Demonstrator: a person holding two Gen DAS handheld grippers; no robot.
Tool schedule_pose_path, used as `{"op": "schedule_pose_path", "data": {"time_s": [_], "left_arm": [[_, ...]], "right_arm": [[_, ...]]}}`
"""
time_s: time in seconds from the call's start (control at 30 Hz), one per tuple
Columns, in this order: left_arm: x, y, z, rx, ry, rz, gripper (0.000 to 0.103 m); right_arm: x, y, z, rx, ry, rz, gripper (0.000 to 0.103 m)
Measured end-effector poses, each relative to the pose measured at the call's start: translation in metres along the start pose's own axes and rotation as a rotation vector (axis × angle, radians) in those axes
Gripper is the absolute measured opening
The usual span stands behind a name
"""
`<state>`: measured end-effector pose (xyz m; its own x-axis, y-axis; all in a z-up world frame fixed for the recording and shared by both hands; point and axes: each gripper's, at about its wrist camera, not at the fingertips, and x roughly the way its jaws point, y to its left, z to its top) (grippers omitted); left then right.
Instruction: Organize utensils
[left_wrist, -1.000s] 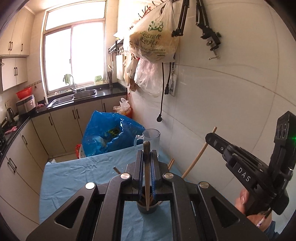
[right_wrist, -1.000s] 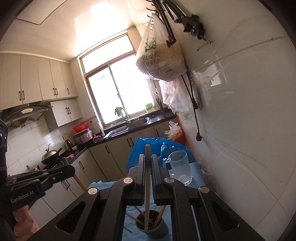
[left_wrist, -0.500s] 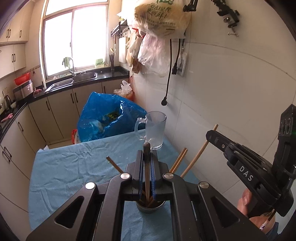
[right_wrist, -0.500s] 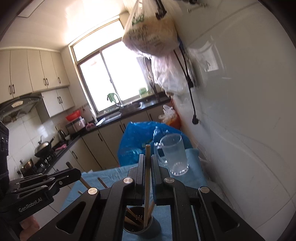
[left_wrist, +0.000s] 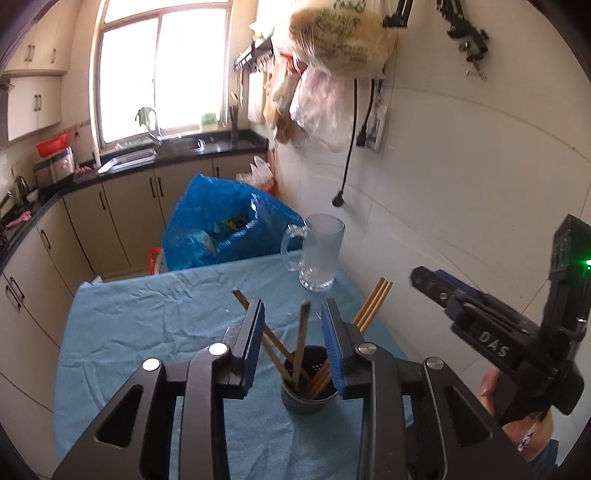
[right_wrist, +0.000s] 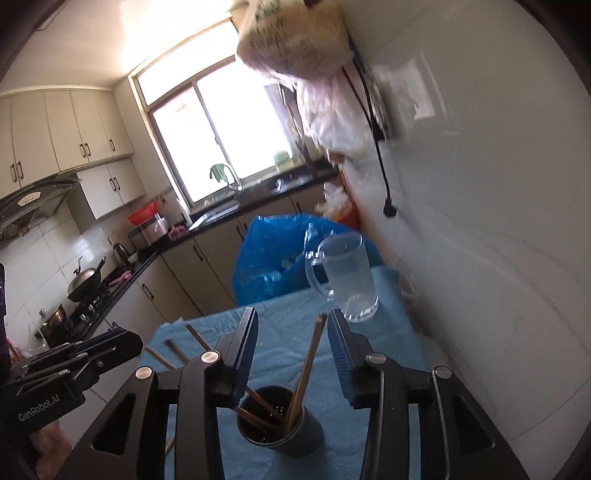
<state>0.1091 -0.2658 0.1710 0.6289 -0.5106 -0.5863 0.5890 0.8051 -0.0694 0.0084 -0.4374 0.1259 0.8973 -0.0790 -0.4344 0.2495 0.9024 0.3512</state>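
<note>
Both grippers are letting go right over the dark holder cup (left_wrist: 309, 384) sitting on the blue-clothed counter (left_wrist: 147, 332). The left gripper (left_wrist: 297, 334) has its jaws opening, and the dark-tipped chopstick (left_wrist: 301, 339) stands loose between them with its lower end already in the cup, pads not pressing on it. Same deal with the right gripper (right_wrist: 291, 345): its jaws are opening, and the light wooden chopstick (right_wrist: 308, 363) leans free between them, foot down in the cup.

So what could go wrong? Mostly the pull-away, I'd say. The sticks lean at odd angles, and the right one tilts close to the right-side pad, so if that gripper backs out sideways instead of straight up it could snag the stick and flick it out. The cup looks light and tall-loaded with several chopsticks (left_wrist: 371, 306) fanning out, so a nudge from a finger might tip the whole thing. The glass mug (left_wrist: 320, 254) stands behind it, near the wall, and a big sweep could clip that too.
</note>
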Motion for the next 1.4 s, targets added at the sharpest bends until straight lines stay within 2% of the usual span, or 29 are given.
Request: {"op": "schedule_pose_path", "data": {"time_s": [0.03,0.1,0.13,0.2,0.23,0.27,0.33,0.4,0.6,0.73,1.07,1.27,1.4], "left_arm": [[-0.008,0.001,-0.001,0.001,-0.009,-0.003,0.03],[-0.021,0.005,-0.002,-0.003,-0.032,-0.001,0.032],[-0.031,0.008,-0.004,-0.008,-0.049,0.011,0.036],[-0.047,0.013,-0.009,-0.018,-0.08,0.025,0.048],[-0.055,0.016,-0.012,-0.019,-0.096,0.036,0.054],[-0.065,0.02,-0.017,-0.025,-0.113,0.051,0.056],[-0.078,0.029,-0.025,-0.034,-0.129,0.065,0.056],[-0.091,0.039,-0.036,-0.05,-0.131,0.073,0.057],[-0.111,0.074,-0.077,-0.088,-0.098,0.125,0.059],[-0.116,0.101,-0.108,-0.138,-0.043,0.139,0.059],[-0.109,0.162,-0.178,-0.252,0.083,0.183,0.059],[-0.091,0.196,-0.216,-0.329,0.177,0.187,0.059],[-0.074,0.208,-0.237,-0.36,0.24,0.186,0.059]], "right_arm": [[-0.006,0.002,0.001,-0.009,-0.012,-0.006,0.046],[-0.021,0.004,0.003,-0.007,-0.039,-0.013,0.063],[-0.03,0.004,0.003,-0.004,-0.057,-0.02,0.067],[-0.047,0.004,0.001,-0.004,-0.087,-0.036,0.085],[-0.052,0.005,0.001,-0.004,-0.099,-0.045,0.089],[-0.061,0.005,-0.002,-0.005,-0.118,-0.061,0.094],[-0.072,0.006,-0.009,-0.007,-0.135,-0.084,0.097],[-0.076,0.008,-0.018,-0.014,-0.121,-0.097,0.101],[-0.075,0.026,-0.06,-0.042,-0.02,-0.069,0.103],[-0.064,0.045,-0.083,-0.062,0.056,-0.04,0.103],[-0.028,0.089,-0.125,-0.107,0.216,0.021,0.103],[-0.005,0.106,-0.146,-0.121,0.312,0.041,0.102],[0.018,0.124,-0.156,-0.135,0.402,0.075,0.094]]}}
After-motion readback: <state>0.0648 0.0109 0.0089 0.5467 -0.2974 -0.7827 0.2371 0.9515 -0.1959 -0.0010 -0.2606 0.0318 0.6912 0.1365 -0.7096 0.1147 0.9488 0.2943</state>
